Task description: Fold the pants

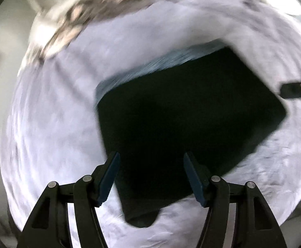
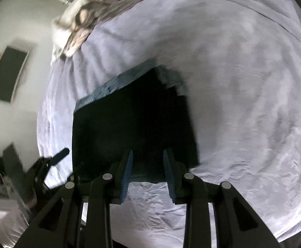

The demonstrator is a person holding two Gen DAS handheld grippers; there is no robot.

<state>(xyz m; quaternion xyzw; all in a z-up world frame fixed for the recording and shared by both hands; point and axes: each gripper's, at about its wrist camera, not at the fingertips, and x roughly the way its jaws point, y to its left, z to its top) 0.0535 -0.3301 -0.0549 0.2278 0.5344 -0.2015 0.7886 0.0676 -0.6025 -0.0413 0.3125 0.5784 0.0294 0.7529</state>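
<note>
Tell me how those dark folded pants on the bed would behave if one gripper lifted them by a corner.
The pants look like soft cloth, so they would probably sag and unfold. On the wrinkled sheet they would likely drag, not slide. Both grippers appear open.

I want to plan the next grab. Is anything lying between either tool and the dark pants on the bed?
Nothing visible does. The dark folded pants lie flat on the pale lavender bedsheet, directly ahead of the open left tool and the open right tool. The rumpled beige blanket sits far off at the bed's edge.
</note>
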